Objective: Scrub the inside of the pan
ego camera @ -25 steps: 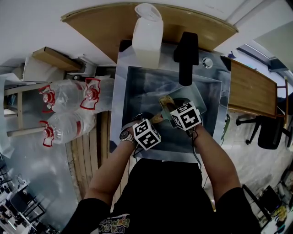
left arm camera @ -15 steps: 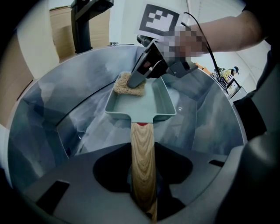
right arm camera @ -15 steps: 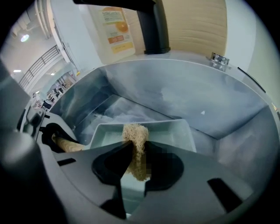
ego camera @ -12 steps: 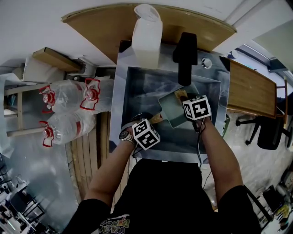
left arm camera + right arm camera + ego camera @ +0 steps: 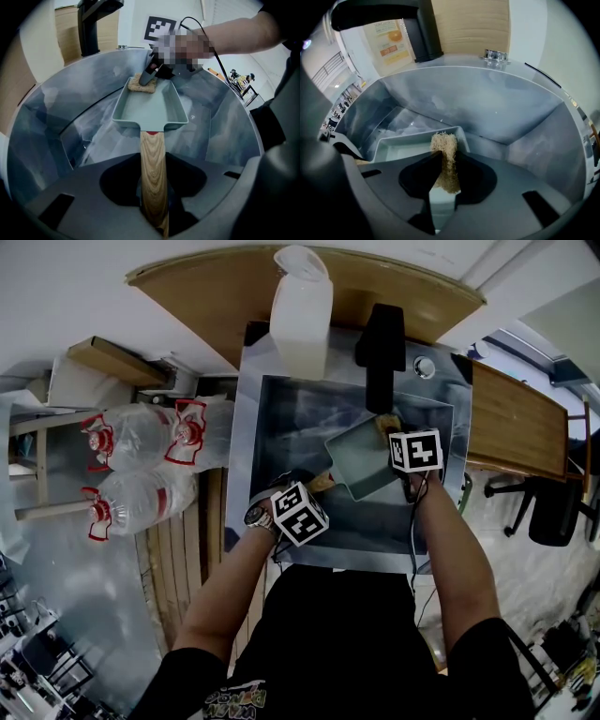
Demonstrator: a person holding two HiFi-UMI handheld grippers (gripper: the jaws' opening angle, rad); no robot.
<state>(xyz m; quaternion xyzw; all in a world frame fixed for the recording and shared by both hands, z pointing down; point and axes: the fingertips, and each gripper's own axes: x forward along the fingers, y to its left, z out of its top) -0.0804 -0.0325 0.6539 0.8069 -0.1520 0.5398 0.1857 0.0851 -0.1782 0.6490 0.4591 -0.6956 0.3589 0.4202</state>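
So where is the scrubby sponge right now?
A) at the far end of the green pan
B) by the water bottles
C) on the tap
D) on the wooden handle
A: the right gripper pinches the sponge inside the green pan, at the end away from its wooden handle.

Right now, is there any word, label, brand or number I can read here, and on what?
No text here can be read.
Jug label: an orange pictured, print too small.
Shirt print: blurred.
Bottle labels: red, no legible words.
Marker cubes: square patterns only, no letters.
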